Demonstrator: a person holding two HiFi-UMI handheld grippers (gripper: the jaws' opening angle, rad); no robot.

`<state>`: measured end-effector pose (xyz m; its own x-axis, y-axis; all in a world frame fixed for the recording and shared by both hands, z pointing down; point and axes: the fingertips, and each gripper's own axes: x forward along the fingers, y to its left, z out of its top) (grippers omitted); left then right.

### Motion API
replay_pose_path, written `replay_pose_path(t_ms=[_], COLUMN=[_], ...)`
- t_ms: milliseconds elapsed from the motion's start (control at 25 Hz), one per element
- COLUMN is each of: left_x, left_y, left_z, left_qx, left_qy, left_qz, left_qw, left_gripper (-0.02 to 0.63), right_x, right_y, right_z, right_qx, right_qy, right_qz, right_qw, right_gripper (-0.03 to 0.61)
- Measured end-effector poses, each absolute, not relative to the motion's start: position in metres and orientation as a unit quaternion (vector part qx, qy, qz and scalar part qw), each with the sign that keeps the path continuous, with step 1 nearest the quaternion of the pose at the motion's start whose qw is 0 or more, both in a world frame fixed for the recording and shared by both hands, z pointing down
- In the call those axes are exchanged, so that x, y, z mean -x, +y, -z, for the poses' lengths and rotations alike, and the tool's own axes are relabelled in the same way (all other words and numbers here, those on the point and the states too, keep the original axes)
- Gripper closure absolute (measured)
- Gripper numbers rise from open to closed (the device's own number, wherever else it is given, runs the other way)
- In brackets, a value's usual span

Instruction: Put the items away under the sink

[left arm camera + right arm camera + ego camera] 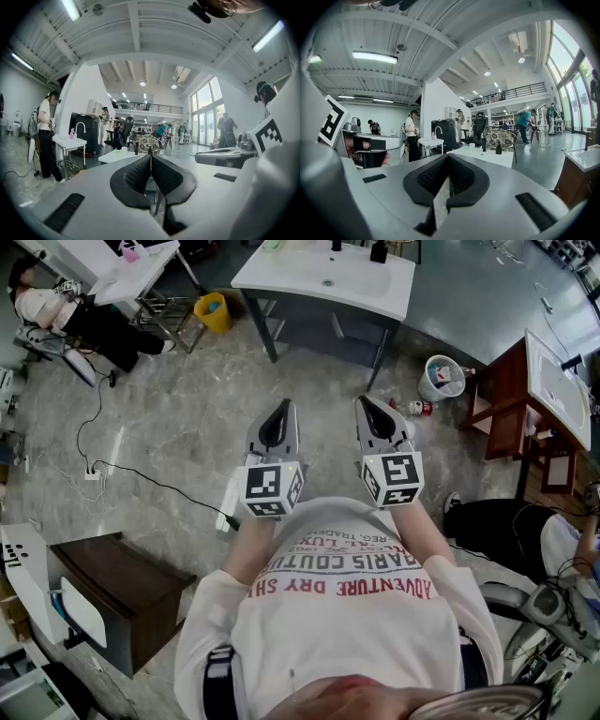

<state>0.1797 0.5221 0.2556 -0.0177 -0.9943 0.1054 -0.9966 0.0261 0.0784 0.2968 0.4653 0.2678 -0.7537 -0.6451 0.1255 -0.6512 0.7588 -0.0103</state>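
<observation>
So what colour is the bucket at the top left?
The bucket is yellow; the head view shows it best.

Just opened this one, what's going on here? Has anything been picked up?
A person stands back from a white sink on a dark grey frame, holding the left gripper and right gripper out in front. Both have their jaws together with nothing between them. On the grey stone floor right of the sink sit a white bucket with items in it and a small white-and-red bottle. Nothing is picked up yet.
</observation>
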Motion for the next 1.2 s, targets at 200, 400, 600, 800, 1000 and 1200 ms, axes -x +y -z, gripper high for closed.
replay_pose_path(t_ms=[200,400,600,800,1000,1200], left_x=[-0.176,-0.177,-0.181,-0.187,-0.181,-0.146], left_y=[0.519,0.513,0.506,0.499,0.483,0.437], left_z=[-0.256,-0.259,-0.264,-0.278,-0.294,-0.294], left_qx=[-0.698,-0.698,-0.697,-0.694,-0.707,-0.724], left_qy=[-0.713,-0.713,-0.713,-0.714,-0.699,-0.682], left_qz=[-0.007,-0.008,-0.007,-0.013,-0.031,-0.033], left_qw=[0.065,0.071,0.078,0.09,0.104,0.097], left_gripper=[0.591,0.591,0.591,0.591,0.591,0.591], right_x=[-0.294,-0.295,-0.304,-0.316,-0.308,-0.278], right_y=[0.462,0.456,0.447,0.437,0.421,0.38], right_z=[-0.271,-0.272,-0.278,-0.291,-0.307,-0.309], right_qx=[-0.347,-0.345,-0.351,-0.352,-0.364,-0.387], right_qy=[-0.936,-0.936,-0.933,-0.932,-0.926,-0.916], right_qz=[-0.028,-0.032,-0.054,-0.058,-0.07,-0.071], right_qw=[0.059,0.061,0.056,0.065,0.078,0.076], right_gripper=[0.554,0.554,0.554,0.554,0.554,0.554])
